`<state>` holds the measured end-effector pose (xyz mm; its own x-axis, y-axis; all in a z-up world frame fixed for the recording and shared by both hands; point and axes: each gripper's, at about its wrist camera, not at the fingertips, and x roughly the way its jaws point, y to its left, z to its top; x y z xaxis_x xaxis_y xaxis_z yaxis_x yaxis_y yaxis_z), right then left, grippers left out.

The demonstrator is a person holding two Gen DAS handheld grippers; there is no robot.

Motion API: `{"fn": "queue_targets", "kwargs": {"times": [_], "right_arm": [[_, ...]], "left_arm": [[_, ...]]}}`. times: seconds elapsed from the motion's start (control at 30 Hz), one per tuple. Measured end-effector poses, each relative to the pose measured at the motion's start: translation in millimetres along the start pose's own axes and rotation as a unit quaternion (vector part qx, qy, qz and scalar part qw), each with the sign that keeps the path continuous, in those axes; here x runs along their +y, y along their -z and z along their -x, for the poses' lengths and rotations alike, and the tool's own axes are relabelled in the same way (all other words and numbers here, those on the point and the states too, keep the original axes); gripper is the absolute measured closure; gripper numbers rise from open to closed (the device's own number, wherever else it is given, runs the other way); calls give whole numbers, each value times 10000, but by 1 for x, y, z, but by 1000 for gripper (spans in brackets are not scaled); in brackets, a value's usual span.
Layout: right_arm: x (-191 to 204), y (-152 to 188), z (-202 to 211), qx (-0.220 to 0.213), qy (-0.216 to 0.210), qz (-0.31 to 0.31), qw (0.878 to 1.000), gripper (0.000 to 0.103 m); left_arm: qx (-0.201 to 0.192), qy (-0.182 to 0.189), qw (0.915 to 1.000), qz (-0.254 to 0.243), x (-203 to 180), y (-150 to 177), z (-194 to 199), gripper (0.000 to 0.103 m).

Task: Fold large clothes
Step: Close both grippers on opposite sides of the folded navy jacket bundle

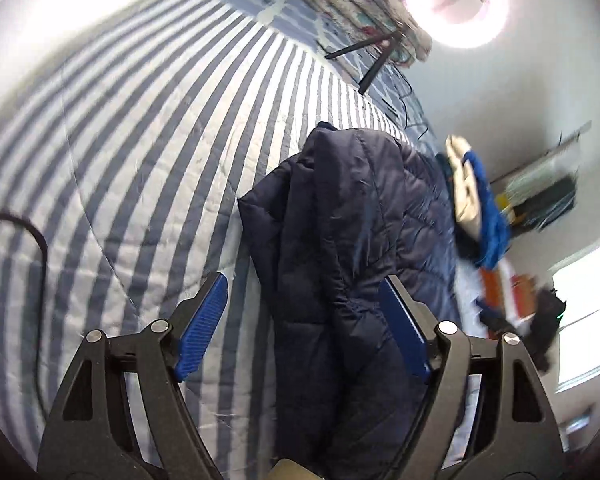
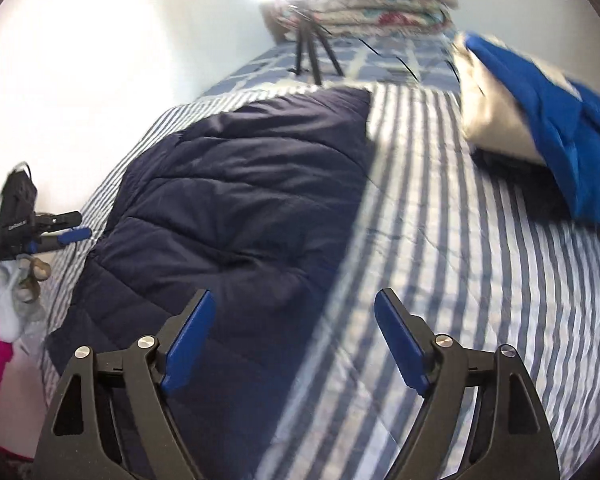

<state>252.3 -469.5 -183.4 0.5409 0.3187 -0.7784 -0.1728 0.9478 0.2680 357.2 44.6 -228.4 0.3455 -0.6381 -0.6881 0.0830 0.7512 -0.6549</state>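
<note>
A navy quilted puffer jacket [image 1: 340, 248] lies folded on the blue-and-white striped bedspread [image 1: 140, 140]. My left gripper [image 1: 304, 292] is open and hovers over the jacket's near end, with nothing between its blue pads. In the right wrist view the jacket [image 2: 236, 200] lies at centre left on the bedspread [image 2: 460, 260]. My right gripper [image 2: 292, 312] is open and empty above the jacket's right edge. The left gripper [image 2: 40, 232] shows at the far left there, held in a gloved hand [image 2: 16, 292].
A pile of blue and beige clothes [image 2: 540, 120] lies at the bed's right side, also seen in the left wrist view [image 1: 476, 200]. A tripod [image 2: 312, 52] and folded floral bedding [image 2: 364, 4] stand at the head. A ring light [image 1: 452, 0] glares.
</note>
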Motion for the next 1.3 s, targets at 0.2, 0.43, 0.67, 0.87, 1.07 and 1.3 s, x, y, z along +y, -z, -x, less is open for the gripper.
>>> {"fn": "queue_targets", "kwargs": {"times": [0.2,0.43,0.67,0.87,1.07,1.3], "right_arm": [[-29,11,-19,504,-674,-695,9940,21],[-34,15,-48,770,-1201,-1126,9833,17],[-44,12,-58,702,-1673,-1356,9740,15],[-56,9,-60,661,-1911,-1540,9672,15],[-47,3,-63,591,-1796,-1368,9724,13],[-36,-5,-73,540,-1740,-1365,9737,13]], "left_arm": [[182,333,9987,350,20,-6,-10,23],[428,587,9967,356,21,-5,-30,23],[432,826,9942,530,25,-9,-31,23],[531,790,9948,354,10,-9,-46,23],[643,580,9962,87,-13,-7,-61,24],[688,285,9972,-21,-27,-8,-70,36]]}}
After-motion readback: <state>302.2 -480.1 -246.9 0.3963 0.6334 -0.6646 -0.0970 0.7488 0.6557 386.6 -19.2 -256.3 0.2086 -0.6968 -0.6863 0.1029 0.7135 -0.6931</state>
